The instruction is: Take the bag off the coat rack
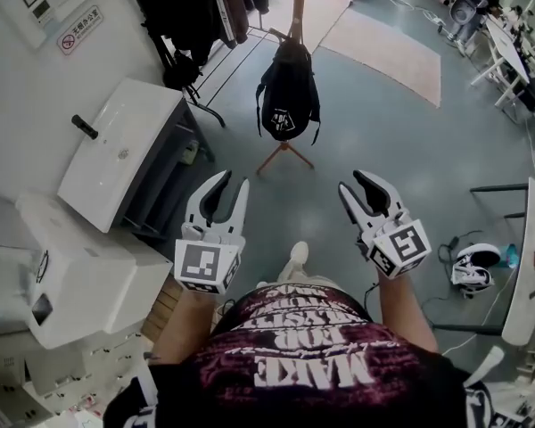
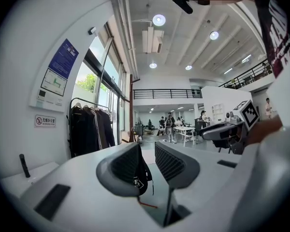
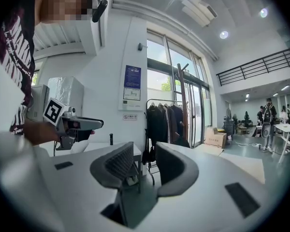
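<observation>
A black backpack (image 1: 288, 92) hangs from the wooden coat rack (image 1: 299, 7), whose legs spread on the floor just below it. Both grippers are held side by side some way short of the bag, pointing toward it. My left gripper (image 1: 234, 184) stands open with nothing between its jaws. My right gripper (image 1: 355, 185) is open too and holds nothing. In the left gripper view the backpack (image 2: 141, 178) shows far off through the gap of the left gripper (image 2: 147, 149). In the right gripper view the rack's pole (image 3: 182, 105) rises beyond the right gripper (image 3: 145, 151).
A white cabinet (image 1: 120, 150) and a white machine (image 1: 62, 275) stand along the wall at left. A clothes rail with dark garments (image 1: 196, 7) is behind the rack. A beige rug (image 1: 383, 52) lies beyond it. A headset (image 1: 474, 270) and cables lie on the floor at right.
</observation>
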`<action>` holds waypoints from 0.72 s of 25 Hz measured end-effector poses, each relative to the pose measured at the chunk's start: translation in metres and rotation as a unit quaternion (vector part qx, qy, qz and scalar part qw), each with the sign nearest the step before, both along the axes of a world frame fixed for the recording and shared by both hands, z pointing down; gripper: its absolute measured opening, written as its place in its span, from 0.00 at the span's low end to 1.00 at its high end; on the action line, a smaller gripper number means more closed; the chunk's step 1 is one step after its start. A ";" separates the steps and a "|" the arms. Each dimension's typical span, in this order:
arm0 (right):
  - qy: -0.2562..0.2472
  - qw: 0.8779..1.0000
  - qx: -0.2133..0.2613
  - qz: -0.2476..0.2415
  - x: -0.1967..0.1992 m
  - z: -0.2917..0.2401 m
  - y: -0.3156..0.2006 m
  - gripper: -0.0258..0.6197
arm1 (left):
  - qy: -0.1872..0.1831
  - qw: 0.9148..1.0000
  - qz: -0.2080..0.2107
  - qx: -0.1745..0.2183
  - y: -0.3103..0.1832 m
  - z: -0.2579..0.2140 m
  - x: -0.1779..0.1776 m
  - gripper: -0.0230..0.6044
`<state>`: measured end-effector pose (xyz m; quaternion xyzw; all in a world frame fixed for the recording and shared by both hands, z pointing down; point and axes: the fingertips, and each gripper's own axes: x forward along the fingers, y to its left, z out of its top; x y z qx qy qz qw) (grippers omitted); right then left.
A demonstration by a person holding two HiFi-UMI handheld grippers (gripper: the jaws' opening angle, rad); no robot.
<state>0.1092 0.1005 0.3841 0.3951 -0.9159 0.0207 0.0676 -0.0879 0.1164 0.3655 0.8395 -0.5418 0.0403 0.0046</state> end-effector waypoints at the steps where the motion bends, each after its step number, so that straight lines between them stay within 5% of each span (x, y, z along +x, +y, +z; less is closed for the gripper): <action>1: 0.000 1.000 0.000 -0.003 -0.002 0.000 -0.006 0.28 | 0.001 1.000 0.001 -0.003 -0.005 0.002 0.000 0.19; 18: -0.008 1.000 -0.012 -0.027 -0.004 0.009 -0.087 0.28 | 0.011 1.000 0.014 -0.018 -0.078 0.007 0.010 0.20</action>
